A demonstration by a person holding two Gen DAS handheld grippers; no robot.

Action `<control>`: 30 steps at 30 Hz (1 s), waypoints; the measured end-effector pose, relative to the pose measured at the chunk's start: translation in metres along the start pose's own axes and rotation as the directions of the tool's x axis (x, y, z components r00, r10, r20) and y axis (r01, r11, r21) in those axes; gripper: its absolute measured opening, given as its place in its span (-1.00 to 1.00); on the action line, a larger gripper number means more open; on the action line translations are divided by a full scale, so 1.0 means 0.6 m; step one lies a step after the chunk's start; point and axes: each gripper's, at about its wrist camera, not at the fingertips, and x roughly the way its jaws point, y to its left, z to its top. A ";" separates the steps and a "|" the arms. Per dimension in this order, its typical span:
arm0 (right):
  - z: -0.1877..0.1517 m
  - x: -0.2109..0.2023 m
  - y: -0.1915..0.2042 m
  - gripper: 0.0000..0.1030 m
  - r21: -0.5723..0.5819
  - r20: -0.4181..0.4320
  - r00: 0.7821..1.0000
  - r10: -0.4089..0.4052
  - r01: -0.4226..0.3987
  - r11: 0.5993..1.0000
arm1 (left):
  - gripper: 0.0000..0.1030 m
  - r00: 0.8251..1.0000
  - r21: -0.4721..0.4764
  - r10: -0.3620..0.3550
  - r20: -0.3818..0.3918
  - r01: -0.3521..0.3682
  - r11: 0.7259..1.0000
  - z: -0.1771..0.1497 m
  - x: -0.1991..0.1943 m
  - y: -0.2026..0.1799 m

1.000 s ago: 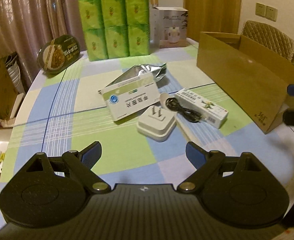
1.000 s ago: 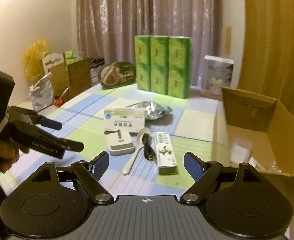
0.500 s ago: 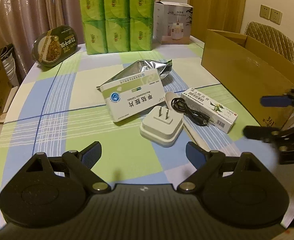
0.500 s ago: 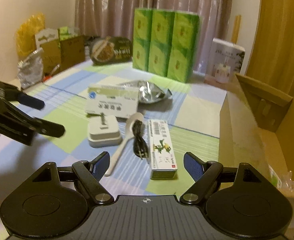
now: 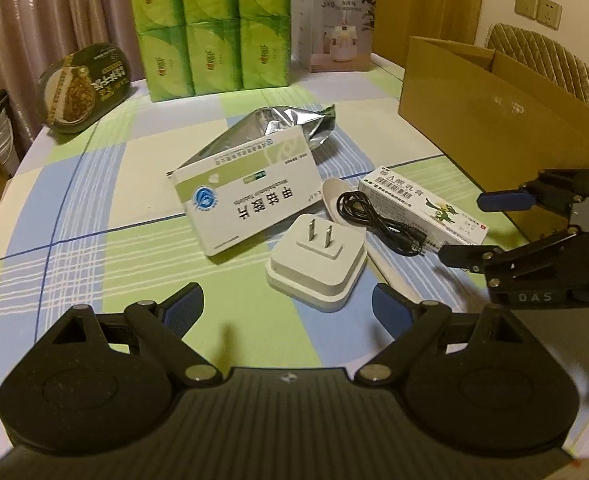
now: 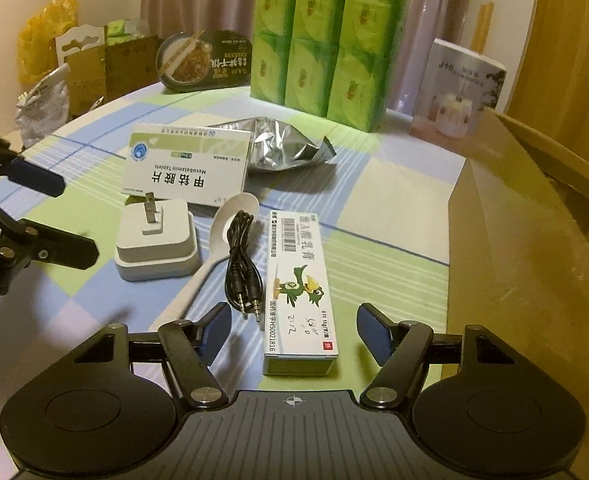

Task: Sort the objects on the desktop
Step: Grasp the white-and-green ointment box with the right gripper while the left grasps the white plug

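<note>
Checked tablecloth before us, curtains behind. Cardboard box along our right. Our left gripper wide, empty, before white plug adapter. Our right gripper closing, ointment carton between jaws, pads apart from it. Audio cable just beside carton.

Pinkish curtains hang far ahead of the claw, wood-panel door ahead-right. Wall sockets and a quilted chair back further right. Checked cloth covers the worktop. Dim warm light.
</note>
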 end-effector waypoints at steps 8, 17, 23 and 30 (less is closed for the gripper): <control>0.000 0.016 -0.009 0.11 0.026 -0.012 1.000 0.013 -0.012 1.000 | 0.72 0.999 0.084 -0.023 -0.024 0.025 0.996 0.018 0.049 -0.009; -0.004 0.016 -0.014 -0.23 0.048 -0.014 0.999 0.036 -0.036 0.998 | 0.71 0.999 0.140 -0.034 -0.034 0.038 0.989 0.018 0.091 -0.014; -0.007 0.007 -0.010 -0.27 0.079 -0.015 0.998 0.056 -0.055 0.995 | 0.67 0.998 0.144 -0.062 -0.021 0.064 0.988 0.018 0.098 -0.017; -0.015 -0.006 0.004 -0.27 0.093 -0.010 0.998 0.058 -0.057 0.994 | 0.42 0.998 0.145 -0.066 -0.024 0.069 0.987 0.019 0.104 -0.020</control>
